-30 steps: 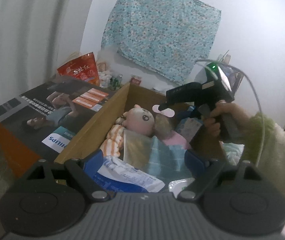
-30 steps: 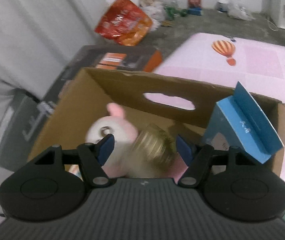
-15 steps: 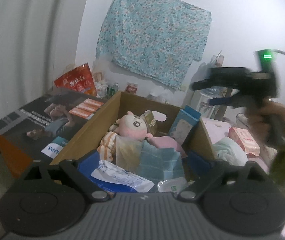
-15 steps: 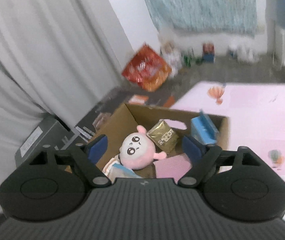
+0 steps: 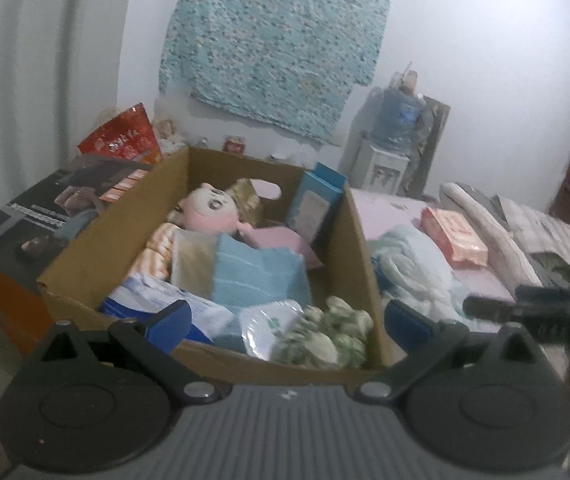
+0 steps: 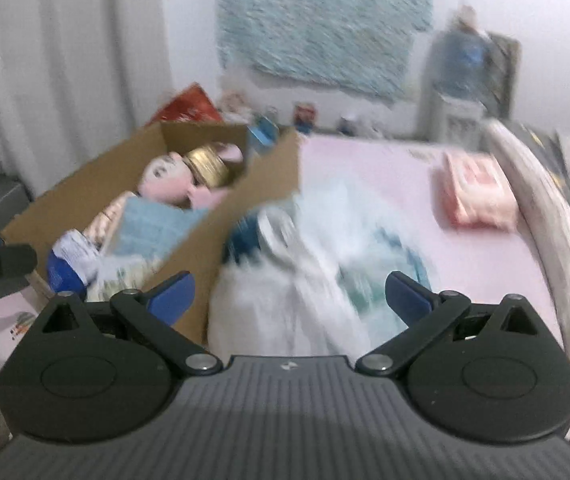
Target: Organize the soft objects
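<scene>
An open cardboard box [image 5: 85, 264] holds a pink plush doll [image 5: 209, 210], a gold packet [image 5: 247, 198], a blue towel [image 5: 257, 276], plastic packs and a green-white crumpled cloth [image 5: 325, 336] in its near right corner. My left gripper [image 5: 287, 320] hovers at the box's near edge, jaws opening, with nothing pressed between the pads. My right gripper [image 6: 289, 292] is to the right of the box [image 6: 261, 168], jaws opening over a pale blue-white bundle [image 6: 325, 264] on the pink mat [image 6: 365, 168], not gripping it. One of its dark fingers [image 5: 489, 306] shows at the right of the left wrist view.
A pink tissue pack [image 6: 477, 192] lies on the mat beyond the bundle. Rolled grey bedding [image 5: 485, 232] borders the mat on the right. A dark printed carton [image 5: 45, 208] and a red snack bag [image 5: 125, 140] stand left of the box. A water dispenser [image 5: 397, 136] stands by the wall.
My right gripper let go of the gold packet in the box, pulled out and swung right over the bundle, jaws widening. My left gripper drew back, its jaws spreading a little wider.
</scene>
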Tool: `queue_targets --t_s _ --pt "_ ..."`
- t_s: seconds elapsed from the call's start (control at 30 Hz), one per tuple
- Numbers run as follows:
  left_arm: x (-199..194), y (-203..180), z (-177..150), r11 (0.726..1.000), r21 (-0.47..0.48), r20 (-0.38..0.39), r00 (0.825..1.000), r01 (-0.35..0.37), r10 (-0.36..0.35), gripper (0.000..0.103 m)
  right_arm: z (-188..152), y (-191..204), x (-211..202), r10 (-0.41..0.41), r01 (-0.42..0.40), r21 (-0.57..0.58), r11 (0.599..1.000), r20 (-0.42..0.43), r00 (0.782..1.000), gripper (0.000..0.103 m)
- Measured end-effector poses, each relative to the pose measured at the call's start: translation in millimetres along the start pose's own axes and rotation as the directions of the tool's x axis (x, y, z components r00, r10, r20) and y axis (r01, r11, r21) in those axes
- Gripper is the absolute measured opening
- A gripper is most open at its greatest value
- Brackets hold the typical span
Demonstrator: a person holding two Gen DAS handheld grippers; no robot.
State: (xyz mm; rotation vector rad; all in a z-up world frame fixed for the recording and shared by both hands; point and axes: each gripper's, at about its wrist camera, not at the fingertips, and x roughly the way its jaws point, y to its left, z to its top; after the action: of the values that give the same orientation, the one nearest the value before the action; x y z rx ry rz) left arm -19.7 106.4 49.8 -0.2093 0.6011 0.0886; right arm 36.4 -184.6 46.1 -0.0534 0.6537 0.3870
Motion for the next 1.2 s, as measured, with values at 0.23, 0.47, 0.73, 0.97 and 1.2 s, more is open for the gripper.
queue_targets --t_s 0.23,0.47,0.73,0.97,1.2 --pt "1 -28 -15 0.989 0.129 -0.037 0.997 -0.066 0.072 0.103 -36 5 -18 -0.125 0.123 0.130 0.984 0.008 0.992 0.102" --pt "2 -41 -23 0.975 0.165 -0.069 0.984 -0.149 0.162 0.103 -55 22 -44 -0.260 0.254 0.087 0.963 0.071 0.963 0.102" --pt "0 -44 -28 0.968 0.174 -0.055 0.980 -0.179 0.191 0.103 -58 31 -61 -0.267 0.263 0.054 0.963 0.088 0.960 0.102" --pt "-4 -44 -32 0.972 0.156 -0.046 0.982 -0.174 0.183 0.103 -74 36 -61 -0.226 0.222 0.084 0.972 0.041 0.973 0.102" --pt "-2 -42 -34 0.969 0.150 -0.078 0.975 -0.195 0.208 0.103 -82 38 -53 -0.193 0.195 0.082 0.977 -0.035 0.981 0.102"
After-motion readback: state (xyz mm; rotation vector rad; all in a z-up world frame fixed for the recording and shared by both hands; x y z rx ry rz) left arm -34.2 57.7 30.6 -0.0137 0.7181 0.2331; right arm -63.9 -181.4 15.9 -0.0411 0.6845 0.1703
